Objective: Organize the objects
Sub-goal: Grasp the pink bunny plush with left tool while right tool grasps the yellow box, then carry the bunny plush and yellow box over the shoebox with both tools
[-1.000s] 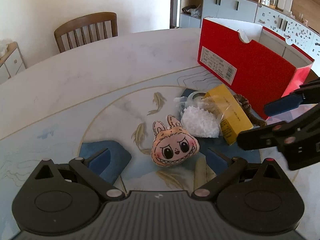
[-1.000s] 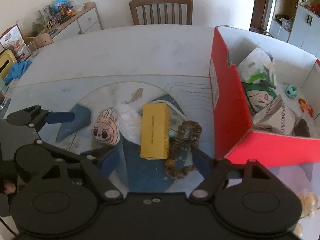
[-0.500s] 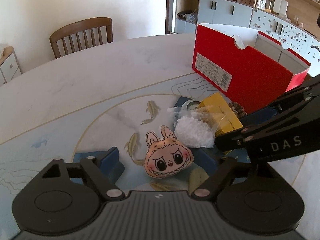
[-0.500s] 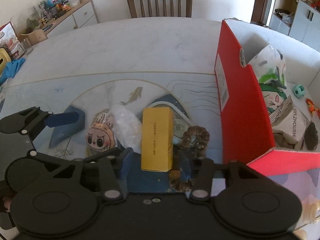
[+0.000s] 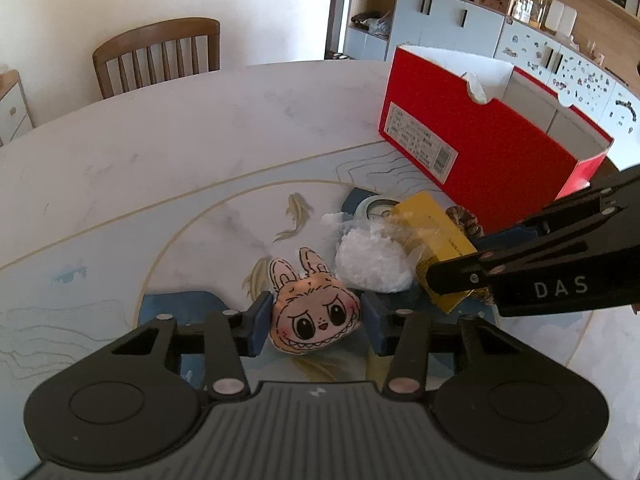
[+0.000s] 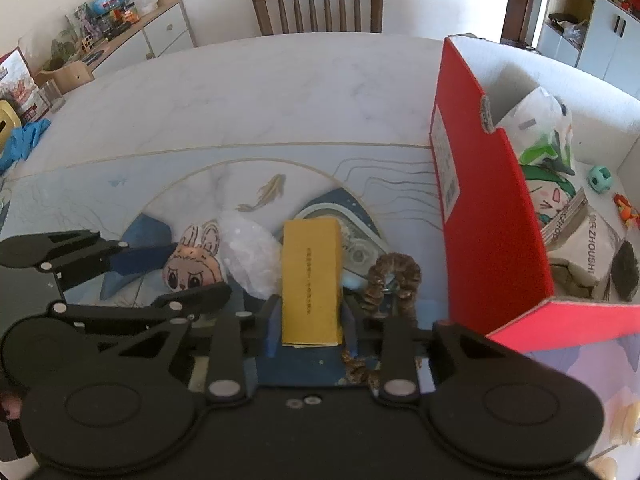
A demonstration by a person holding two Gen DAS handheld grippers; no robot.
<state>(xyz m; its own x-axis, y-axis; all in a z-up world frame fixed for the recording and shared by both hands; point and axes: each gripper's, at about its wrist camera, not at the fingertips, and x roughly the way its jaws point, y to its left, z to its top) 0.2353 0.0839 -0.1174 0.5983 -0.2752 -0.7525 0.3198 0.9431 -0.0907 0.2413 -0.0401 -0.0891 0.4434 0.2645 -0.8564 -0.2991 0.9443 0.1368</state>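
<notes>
A pink plush bunny-face toy point(image 5: 316, 316) lies on the table between the blue pads of my left gripper point(image 5: 316, 325). Its jaws are closing and both pads touch the toy's cheeks. A yellow box point(image 6: 311, 276) lies lengthwise between the pads of my right gripper point(image 6: 310, 331), whose jaws are also closing and now meet the box's sides. In the left wrist view the right gripper point(image 5: 472, 256) reaches in from the right over the yellow box point(image 5: 432, 228). The open red shoebox point(image 6: 480, 200) stands to the right with several toys and bags inside.
A clear bag of white bits point(image 6: 250, 256) lies between toy and box. A brown scrunchie point(image 6: 394, 276) and a tape dispenser point(image 6: 352, 240) sit by the shoebox wall. A wooden chair point(image 6: 318, 4) stands at the far table edge, and cabinets line the walls.
Both grippers' jaws have closed in from wide open: the left onto the plush toy, the right onto the yellow box. The right gripper has come closer over the box.
</notes>
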